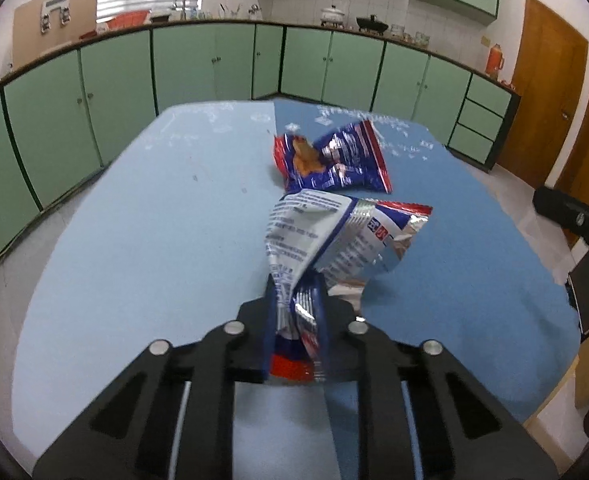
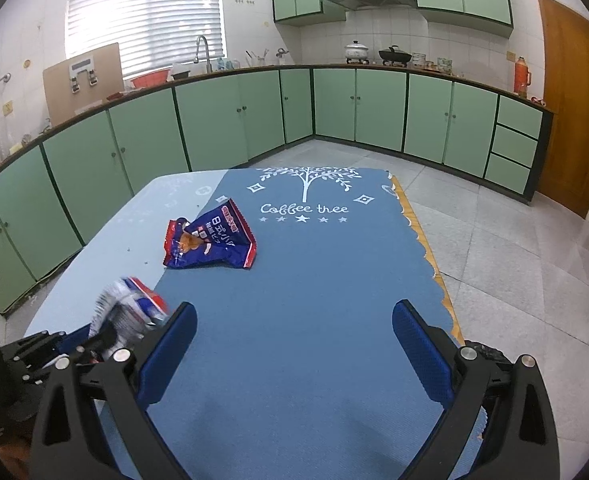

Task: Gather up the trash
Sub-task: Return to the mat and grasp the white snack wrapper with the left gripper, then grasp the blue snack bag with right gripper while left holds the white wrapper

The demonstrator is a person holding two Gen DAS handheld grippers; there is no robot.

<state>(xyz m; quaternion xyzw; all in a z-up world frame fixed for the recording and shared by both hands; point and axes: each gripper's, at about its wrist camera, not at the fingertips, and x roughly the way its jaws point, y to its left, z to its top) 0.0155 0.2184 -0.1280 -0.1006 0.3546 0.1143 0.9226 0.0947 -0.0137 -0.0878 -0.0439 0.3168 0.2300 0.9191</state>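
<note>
A crumpled silver, blue and red snack wrapper [image 1: 334, 236] sticks up from between the fingers of my left gripper [image 1: 296, 286], which is shut on its lower end just above the table. In the right wrist view this wrapper [image 2: 128, 308] is blurred at the lower left, above the left gripper's black body [image 2: 54, 354]. A second wrapper [image 1: 334, 160], dark blue with red edges and a food picture, lies flat further back on the table [image 2: 210, 240]. My right gripper [image 2: 294, 316] is open over the blue mat with nothing between its blue pads [image 2: 174, 344].
The table carries a light blue cloth [image 1: 154, 200] on the left and a darker blue mat [image 2: 334, 272] with a white tree print. Its right edge [image 2: 434, 264] drops to a tiled floor. Green cabinets [image 2: 234, 116] line the walls and a wooden door [image 2: 570, 100] stands at the right.
</note>
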